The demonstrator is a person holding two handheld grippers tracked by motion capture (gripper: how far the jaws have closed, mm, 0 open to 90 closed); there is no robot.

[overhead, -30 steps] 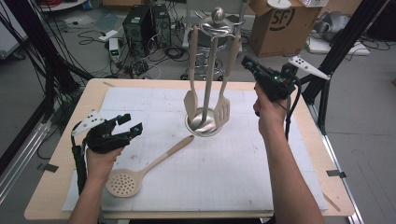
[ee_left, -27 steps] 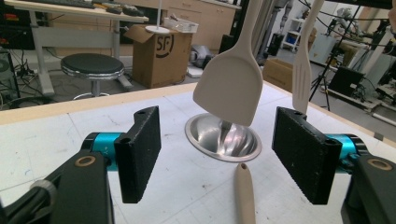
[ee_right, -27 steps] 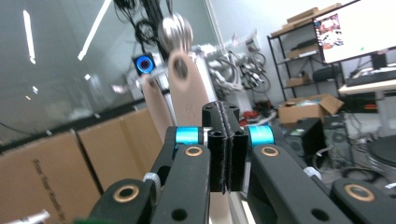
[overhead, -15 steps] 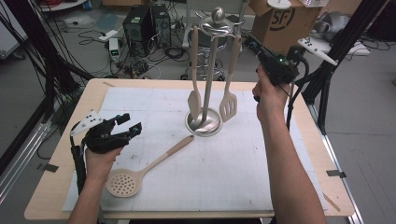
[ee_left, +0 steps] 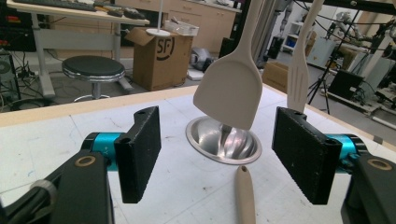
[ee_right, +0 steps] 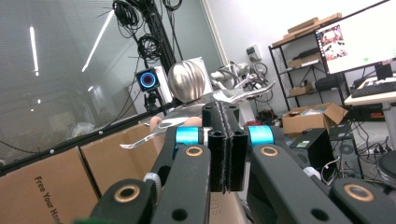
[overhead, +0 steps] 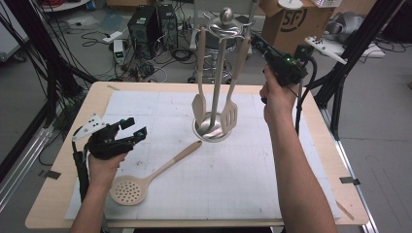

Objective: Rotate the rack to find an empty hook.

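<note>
A: What's around the steel utensil stand [overhead: 214, 128]?
B: Beige solid spatula [overhead: 199, 104] and slotted turner [overhead: 229, 114] hang on it. Beige perforated skimmer spoon [overhead: 145, 177] lies front-left of it on the table [overhead: 301, 160].
A: Tongs?
B: Left tongs [overhead: 130, 131] spread, empty, just behind the spoon's bowl. Right tongs [overhead: 256, 41] pressed together beside the stand's top.

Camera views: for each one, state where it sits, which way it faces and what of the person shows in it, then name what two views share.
High view: above the person's side, looking forward and down on the table; both forearms, left gripper, right gripper.
Left gripper view: low over the table, between open jaws toward the utensil stand.
Right gripper view: raised, along shut jaws toward the stand's top knob.
Shared: the solid spatula shows in the high and left gripper views.
</note>
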